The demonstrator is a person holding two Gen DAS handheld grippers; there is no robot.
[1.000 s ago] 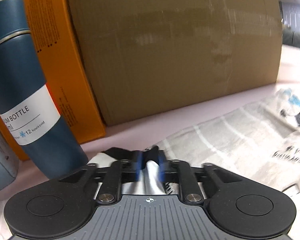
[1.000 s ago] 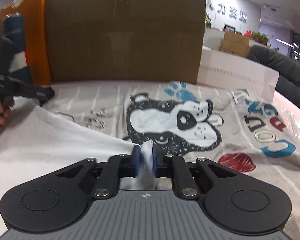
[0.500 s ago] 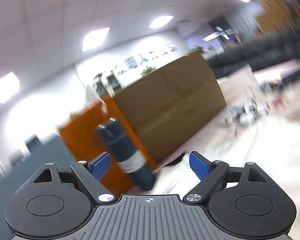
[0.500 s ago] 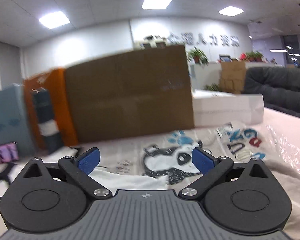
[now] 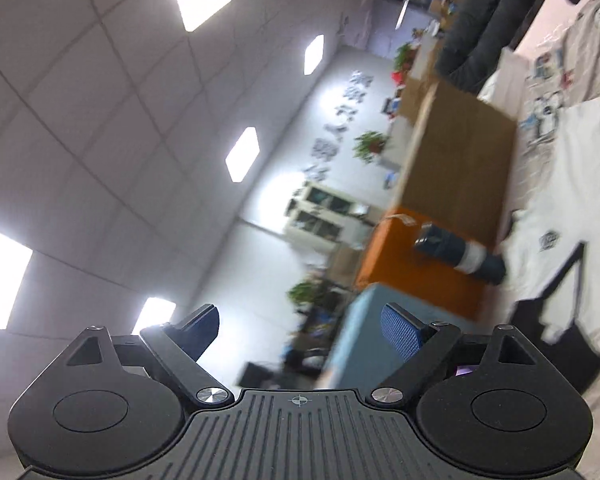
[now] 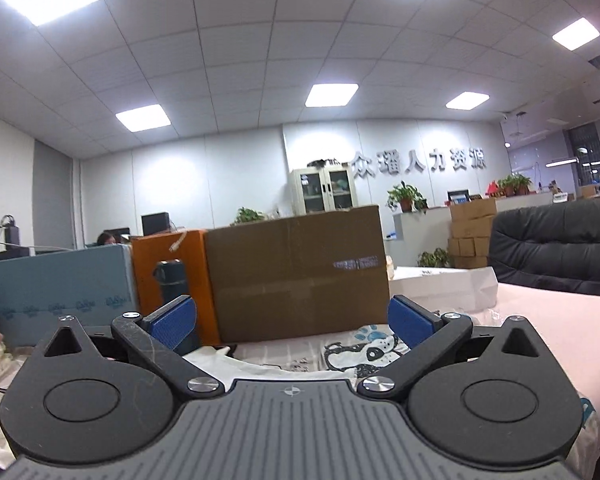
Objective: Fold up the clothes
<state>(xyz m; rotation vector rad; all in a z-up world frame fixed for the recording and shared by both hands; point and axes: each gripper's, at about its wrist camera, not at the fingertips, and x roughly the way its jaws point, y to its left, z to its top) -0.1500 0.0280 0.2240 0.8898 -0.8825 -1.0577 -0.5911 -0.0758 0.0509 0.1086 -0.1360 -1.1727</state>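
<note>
A light shirt with a panda print (image 6: 364, 354) lies flat on the table below and ahead of my right gripper (image 6: 292, 322), which is open, empty and raised above it. My left gripper (image 5: 300, 330) is open and empty too, lifted and rolled on its side, pointing at the ceiling. In the left wrist view the shirt (image 5: 572, 184) shows at the right edge, its plain side folded over the print.
A large brown cardboard box (image 6: 300, 272) stands behind the shirt, with an orange box (image 6: 168, 264) and a dark blue bottle (image 6: 172, 280) to its left. A black bag (image 5: 568, 344) lies near the left gripper. A black chair (image 6: 560, 248) is at the right.
Both grippers let go of the shirt fabric, opened wide and lifted up and back from the table. The left one has rolled sideways.
</note>
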